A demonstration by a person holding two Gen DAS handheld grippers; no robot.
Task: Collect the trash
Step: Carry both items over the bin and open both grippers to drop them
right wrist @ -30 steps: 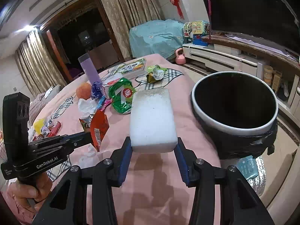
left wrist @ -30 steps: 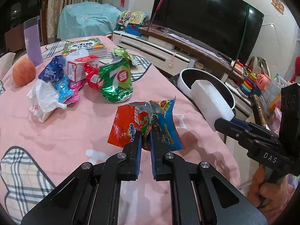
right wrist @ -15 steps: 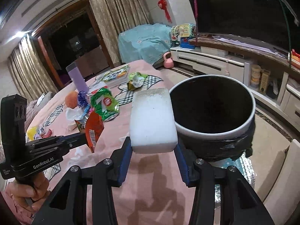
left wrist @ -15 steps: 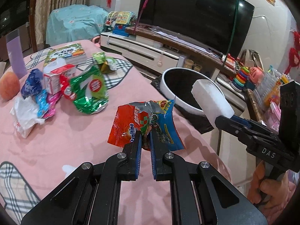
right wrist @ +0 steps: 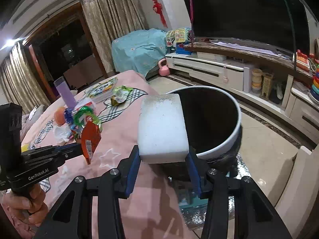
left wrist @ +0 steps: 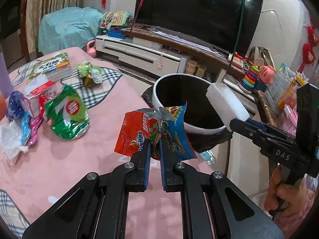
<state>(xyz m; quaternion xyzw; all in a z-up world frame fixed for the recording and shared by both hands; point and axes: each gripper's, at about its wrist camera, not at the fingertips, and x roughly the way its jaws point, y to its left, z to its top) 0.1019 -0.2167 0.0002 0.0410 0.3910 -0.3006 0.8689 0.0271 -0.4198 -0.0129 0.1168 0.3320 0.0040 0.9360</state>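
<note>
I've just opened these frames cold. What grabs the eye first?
The white foam block clamped in the right gripper, poised at the rim of the black-lined bin. Next, the red-and-blue snack wrapper pinched in the left gripper, with more wrappers scattered on the pink tablecloth behind.

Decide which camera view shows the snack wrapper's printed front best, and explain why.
The left wrist view: the snack wrapper faces the camera, pinched in the left gripper. The right wrist view shows it edge-on, small, with only a barcode side.
</note>
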